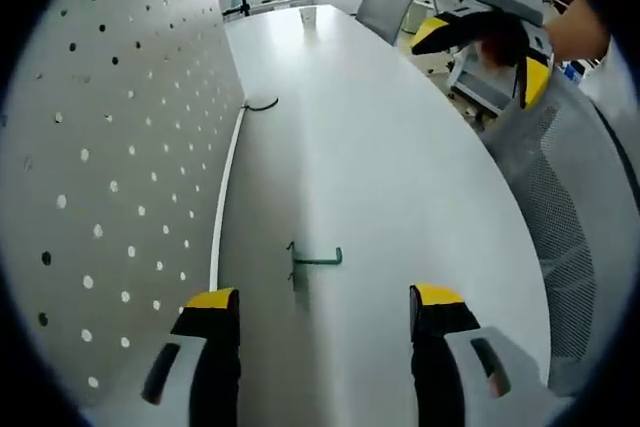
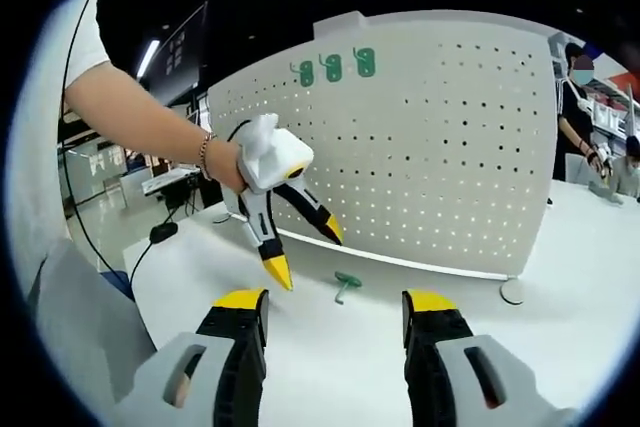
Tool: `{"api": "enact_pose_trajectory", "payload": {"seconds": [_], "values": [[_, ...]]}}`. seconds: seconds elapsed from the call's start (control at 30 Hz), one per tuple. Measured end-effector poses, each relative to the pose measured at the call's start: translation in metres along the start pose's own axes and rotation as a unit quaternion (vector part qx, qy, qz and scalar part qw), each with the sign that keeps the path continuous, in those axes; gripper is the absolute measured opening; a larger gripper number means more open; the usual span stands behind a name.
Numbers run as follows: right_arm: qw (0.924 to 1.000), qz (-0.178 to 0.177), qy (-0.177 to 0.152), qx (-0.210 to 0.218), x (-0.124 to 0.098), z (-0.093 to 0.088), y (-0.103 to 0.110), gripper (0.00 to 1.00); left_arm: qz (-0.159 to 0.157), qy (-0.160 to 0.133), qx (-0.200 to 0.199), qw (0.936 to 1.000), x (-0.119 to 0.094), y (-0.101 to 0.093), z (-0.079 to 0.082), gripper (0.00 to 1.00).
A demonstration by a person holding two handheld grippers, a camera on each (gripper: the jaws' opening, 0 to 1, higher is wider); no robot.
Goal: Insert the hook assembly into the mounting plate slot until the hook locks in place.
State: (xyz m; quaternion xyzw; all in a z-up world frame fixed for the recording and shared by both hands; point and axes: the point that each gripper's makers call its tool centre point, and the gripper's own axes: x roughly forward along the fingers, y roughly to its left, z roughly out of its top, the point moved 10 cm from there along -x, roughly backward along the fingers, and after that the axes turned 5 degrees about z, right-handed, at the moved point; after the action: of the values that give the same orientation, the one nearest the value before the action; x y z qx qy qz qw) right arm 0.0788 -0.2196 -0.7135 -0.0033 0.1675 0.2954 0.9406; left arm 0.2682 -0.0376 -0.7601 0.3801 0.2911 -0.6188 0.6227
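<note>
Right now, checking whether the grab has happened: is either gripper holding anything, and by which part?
Nothing is held. Both grippers are open and empty; the green hook lies on the table, ahead of the left gripper.

White pegboard patterned with regular rows of small dark holes, three green hooks along its upper edge; green hook assembly on the white table before the pegboard; both grippers, left gripper and right gripper, white-bodied, black-jawed, yellow-tipped.

White table — grey mesh chair beside its edge.
</note>
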Motion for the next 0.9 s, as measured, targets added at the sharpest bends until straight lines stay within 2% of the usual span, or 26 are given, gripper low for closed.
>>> {"api": "enact_pose_trajectory", "payload": {"seconds": [0.3, 0.4, 0.5, 0.77, 0.9], "values": [[1.0, -0.003, -0.004, 0.005, -0.001, 0.001, -0.001, 0.52, -0.02, 0.023, 0.013, 0.9995, 0.02, 0.003, 0.005, 0.71], [1.0, -0.005, -0.006, 0.006, -0.002, 0.001, -0.002, 0.52, -0.026, 0.034, 0.032, 0.9986, 0.027, 0.002, 0.006, 0.71], [0.9999, -0.006, -0.006, 0.008, -0.002, 0.001, -0.002, 0.52, -0.029, 0.035, 0.028, 0.9985, 0.031, 0.003, 0.007, 0.71], [0.9998, -0.007, -0.01, 0.015, -0.002, 0.0, -0.003, 0.52, -0.04, 0.058, 0.038, 0.9968, 0.042, 0.0, -0.001, 0.7], [0.9997, -0.01, -0.012, 0.019, -0.003, 0.0, -0.004, 0.52, -0.039, 0.054, 0.035, 0.9972, 0.042, 0.0, -0.001, 0.7]]}}
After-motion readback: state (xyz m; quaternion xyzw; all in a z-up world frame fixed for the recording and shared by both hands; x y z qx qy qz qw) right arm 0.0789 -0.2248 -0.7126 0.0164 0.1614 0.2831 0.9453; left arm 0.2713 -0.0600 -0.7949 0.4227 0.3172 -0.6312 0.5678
